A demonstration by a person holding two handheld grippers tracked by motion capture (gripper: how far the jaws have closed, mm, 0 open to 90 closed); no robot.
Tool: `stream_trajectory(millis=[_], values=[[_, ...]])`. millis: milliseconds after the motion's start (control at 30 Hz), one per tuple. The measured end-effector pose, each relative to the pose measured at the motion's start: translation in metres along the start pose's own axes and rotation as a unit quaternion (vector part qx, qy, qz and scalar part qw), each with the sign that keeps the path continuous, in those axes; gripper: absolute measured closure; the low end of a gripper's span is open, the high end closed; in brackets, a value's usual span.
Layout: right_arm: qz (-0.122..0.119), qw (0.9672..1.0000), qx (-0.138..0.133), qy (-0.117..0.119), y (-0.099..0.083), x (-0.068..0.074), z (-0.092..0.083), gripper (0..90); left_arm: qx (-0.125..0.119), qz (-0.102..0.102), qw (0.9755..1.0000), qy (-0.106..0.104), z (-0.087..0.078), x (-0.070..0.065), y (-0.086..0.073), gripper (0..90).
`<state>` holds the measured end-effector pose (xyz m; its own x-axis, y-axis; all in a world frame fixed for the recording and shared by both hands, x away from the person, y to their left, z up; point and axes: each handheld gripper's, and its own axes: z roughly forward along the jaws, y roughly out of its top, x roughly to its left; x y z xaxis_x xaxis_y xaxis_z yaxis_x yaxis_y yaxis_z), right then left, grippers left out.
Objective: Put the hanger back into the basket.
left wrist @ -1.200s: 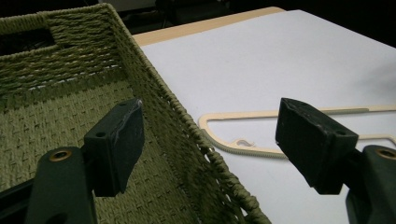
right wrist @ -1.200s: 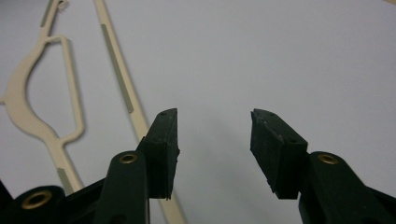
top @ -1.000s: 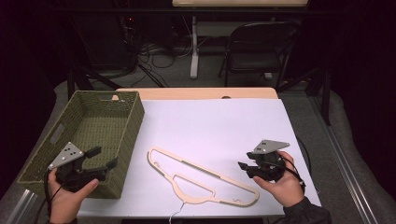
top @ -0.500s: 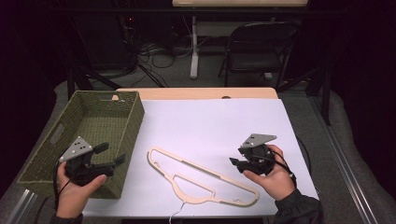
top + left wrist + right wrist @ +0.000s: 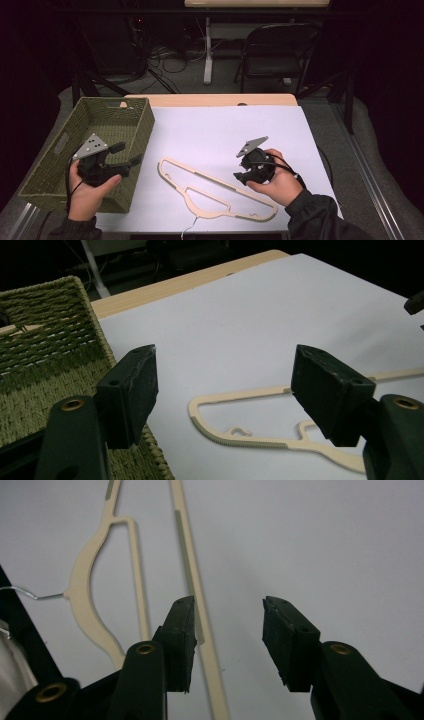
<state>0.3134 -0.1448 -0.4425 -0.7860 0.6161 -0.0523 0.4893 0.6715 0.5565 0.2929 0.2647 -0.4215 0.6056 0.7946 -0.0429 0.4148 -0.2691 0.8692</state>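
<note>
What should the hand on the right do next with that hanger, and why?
Probably bring the right gripper a little lower over the hanger's straight bar and close on it. Its jaws have just been closing, with nothing between them, and in the right gripper view the bar runs beside one jaw, not between both. The hanger lies flat on the white sheet.

Hanger (image 5: 85, 595) cut off by edges

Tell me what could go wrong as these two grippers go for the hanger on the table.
The hanger lies flat on the white sheet, so the open right gripper may slip off its thin bar. Its wire hook overhangs the near edge and could snag. The left gripper hovers beside the basket and might knock it.
</note>
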Motion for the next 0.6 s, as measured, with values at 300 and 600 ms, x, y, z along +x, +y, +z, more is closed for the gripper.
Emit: stream_trajectory(millis=[300, 600], values=[[-0.012, 0.9955, 0.085, 0.041, 0.02, 0.005, 0.031, 64.0, -0.005, -0.008, 0.9999, 0.01, -0.004, 0.007, -0.01, 30.0], [-0.035, 0.982, 0.176, 0.059, 0.036, 0.012, 0.053, 65.1, 0.001, -0.008, 0.9999, 0.009, -0.005, 0.008, -0.013, 30.6]])
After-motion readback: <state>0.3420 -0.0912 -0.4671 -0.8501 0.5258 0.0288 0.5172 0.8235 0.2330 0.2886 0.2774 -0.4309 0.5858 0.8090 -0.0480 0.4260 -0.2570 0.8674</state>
